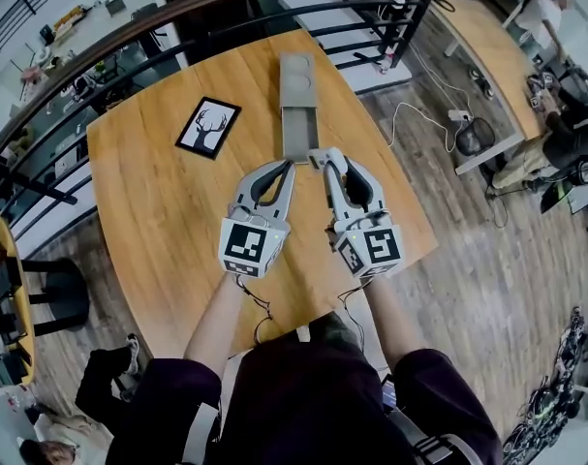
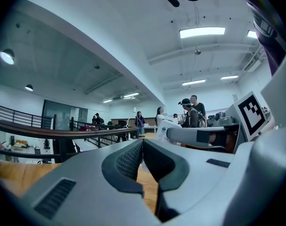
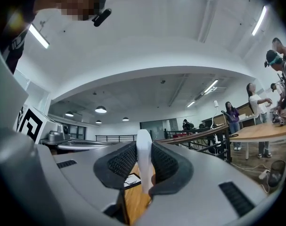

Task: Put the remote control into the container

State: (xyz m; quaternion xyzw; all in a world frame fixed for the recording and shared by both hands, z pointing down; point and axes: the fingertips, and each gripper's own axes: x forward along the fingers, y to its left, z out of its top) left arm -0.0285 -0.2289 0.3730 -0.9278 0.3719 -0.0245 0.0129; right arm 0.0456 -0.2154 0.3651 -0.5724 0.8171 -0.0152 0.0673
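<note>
**Right gripper (image 1: pixel 323 157) clamping the remote control (image 3: pixel 143 160) by a thin edge**

It is hovering at the near end of the grey container (image 1: pixel 299 124). The left gripper (image 1: pixel 288 167) is hanging closed and empty just to its left. Pinched this narrowly, the remote risks pivoting loose or snagging the container's near wall.

This is an open-plan office or lab workspace on a raised level. A curved dark railing (image 1: pixel 129 27) runs round the wooden bench (image 1: pixel 148 221) from nine to one o'clock, and cluttered desks (image 1: pixel 66 22) show beyond it at ten o'clock. At one to two o'clock another long table (image 1: pixel 487 51) stands with seated people (image 1: pixel 565 139) beside it. Cables (image 1: pixel 419 114) and a power strip trail over the plank floor (image 1: pixel 487 279). The left gripper view shows long ceiling lights (image 2: pixel 201 32) under a bare ceiling and a standing group (image 2: pixel 192 112) near further worktops.
</note>
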